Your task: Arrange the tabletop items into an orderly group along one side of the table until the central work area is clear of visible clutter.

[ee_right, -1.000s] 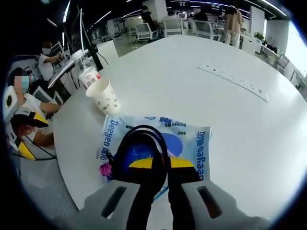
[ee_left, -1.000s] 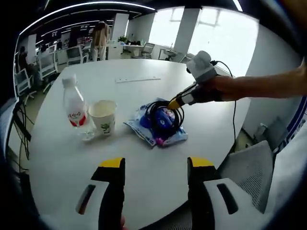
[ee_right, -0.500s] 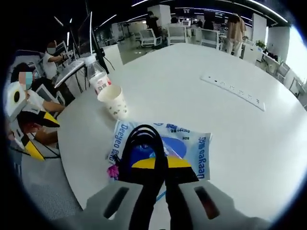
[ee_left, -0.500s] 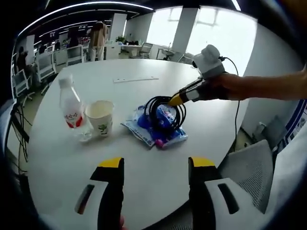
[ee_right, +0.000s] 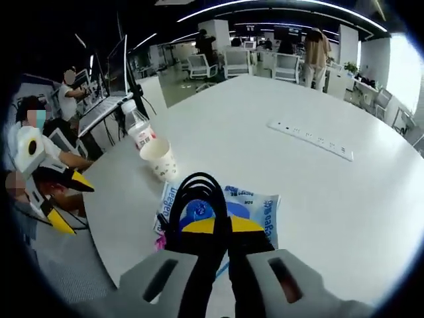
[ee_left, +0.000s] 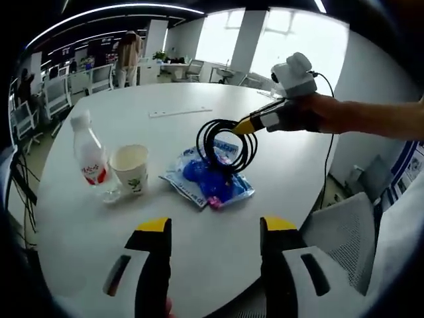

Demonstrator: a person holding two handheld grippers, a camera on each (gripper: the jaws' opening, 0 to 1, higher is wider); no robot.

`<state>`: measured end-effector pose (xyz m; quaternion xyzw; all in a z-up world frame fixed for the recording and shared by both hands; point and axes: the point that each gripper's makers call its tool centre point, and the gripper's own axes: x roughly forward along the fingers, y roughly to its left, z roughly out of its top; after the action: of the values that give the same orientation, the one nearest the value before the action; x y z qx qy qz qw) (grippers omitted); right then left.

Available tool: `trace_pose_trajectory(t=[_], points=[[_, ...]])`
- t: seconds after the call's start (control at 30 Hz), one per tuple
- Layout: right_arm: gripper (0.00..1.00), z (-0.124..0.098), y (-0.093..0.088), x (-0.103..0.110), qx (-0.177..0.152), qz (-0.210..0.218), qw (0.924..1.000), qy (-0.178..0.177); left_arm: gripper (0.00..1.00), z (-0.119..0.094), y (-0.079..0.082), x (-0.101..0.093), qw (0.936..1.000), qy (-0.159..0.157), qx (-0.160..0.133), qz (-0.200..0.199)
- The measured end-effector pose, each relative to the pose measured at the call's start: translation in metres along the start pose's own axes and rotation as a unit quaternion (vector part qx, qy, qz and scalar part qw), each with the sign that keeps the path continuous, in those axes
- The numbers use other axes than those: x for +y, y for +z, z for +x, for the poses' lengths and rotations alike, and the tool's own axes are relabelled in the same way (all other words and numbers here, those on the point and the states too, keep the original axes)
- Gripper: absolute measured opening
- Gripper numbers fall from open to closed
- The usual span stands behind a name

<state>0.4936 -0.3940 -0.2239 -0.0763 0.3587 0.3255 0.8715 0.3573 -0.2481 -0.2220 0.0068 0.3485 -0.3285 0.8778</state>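
Note:
My right gripper point(ee_right: 228, 228) is shut on a coiled black cable point(ee_right: 197, 192). In the left gripper view that cable point(ee_left: 225, 141) hangs off the table, just above a blue wipes packet point(ee_left: 209, 182), with the right gripper point(ee_left: 255, 124) coming in from the right. The same packet point(ee_right: 255, 209) lies under the coil in the right gripper view. A paper cup point(ee_left: 130, 169) and a water bottle point(ee_left: 89, 159) stand side by side left of the packet. My left gripper point(ee_left: 217, 228) is open over the table's near edge and holds nothing.
A white power strip point(ee_left: 180, 112) lies on the far side of the round white table point(ee_left: 199, 265). A grey chair point(ee_left: 344, 228) stands at the right edge. The left gripper point(ee_right: 69, 202) appears beyond the table rim. Office desks and people fill the background.
My right gripper has risen, lifting the cable coil off the blue packet. The left gripper has stayed open and the cup, bottle and packet have not moved on the table.

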Motion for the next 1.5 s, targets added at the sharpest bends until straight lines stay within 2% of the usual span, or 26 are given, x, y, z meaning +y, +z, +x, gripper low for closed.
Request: trace_pose_trajectory(t=[0.2,0.43,0.87,1.07,1.23,1.5], points=[[0.02,-0.019,0.005,-0.012,-0.015,0.007,0.9997,-0.015,0.56,0.000,-0.001,-0.003,1.0000,-0.005,0.004,0.006],[0.02,-0.038,0.000,-0.031,-0.029,0.028,0.9986,-0.034,0.58,-0.001,-0.004,-0.004,0.9999,-0.005,0.007,0.005],[0.02,-0.068,-0.022,-0.061,-0.034,0.053,0.9959,-0.065,0.58,0.000,-0.006,-0.014,0.9994,-0.015,0.021,0.023],[0.02,-0.081,-0.033,-0.074,-0.036,0.067,0.9940,-0.078,0.57,0.007,-0.006,-0.020,0.9990,-0.019,0.027,0.029],[0.02,-0.089,-0.044,-0.082,-0.035,0.076,0.9928,-0.085,0.58,0.010,-0.006,-0.029,0.9986,-0.027,0.030,0.033],[0.02,-0.095,-0.056,-0.093,-0.030,0.084,0.9915,-0.094,0.57,0.013,-0.003,-0.033,0.9984,-0.030,0.032,0.035]])
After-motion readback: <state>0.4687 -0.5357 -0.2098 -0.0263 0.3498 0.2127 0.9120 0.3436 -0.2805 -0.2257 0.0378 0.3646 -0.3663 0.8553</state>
